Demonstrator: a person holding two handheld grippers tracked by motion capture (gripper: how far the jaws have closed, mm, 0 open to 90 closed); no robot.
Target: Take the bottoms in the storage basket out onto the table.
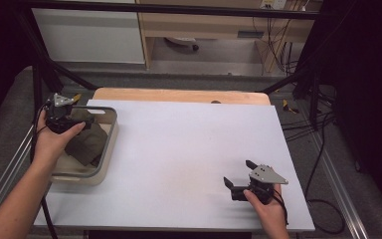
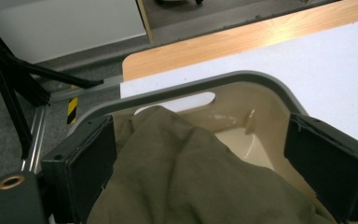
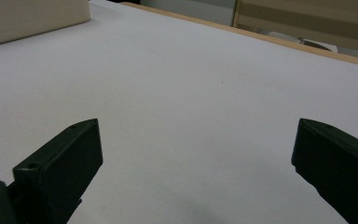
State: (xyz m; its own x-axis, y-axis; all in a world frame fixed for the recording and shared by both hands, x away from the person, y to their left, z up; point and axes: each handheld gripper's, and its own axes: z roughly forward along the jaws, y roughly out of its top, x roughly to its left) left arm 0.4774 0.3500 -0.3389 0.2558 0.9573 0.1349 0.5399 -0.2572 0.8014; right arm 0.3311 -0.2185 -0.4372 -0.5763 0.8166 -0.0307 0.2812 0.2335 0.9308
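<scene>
We are finding no readable words, labels, brands or numbers anywhere in these views; we are seeing only unlettered yellow-and-black hazard stripes (image 2: 72,109) on the floor.

I see the white table top (image 1: 179,159), wooden edge (image 1: 179,94) at twelve o'clock; a beige tub (image 1: 110,144) sits on it at nine o'clock, holding an olive cloth (image 1: 87,142).

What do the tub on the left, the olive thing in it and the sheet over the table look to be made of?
Tub: probably moulded plastic, cream and glossy inside with a grey rim; highlights and a cut-out handle slot show.
Olive thing: cloth, matte, with soft folds and creases.
Sheet: smooth, matte and white, perhaps paper or board, over a wooden top showing grain at the far edge.
</scene>
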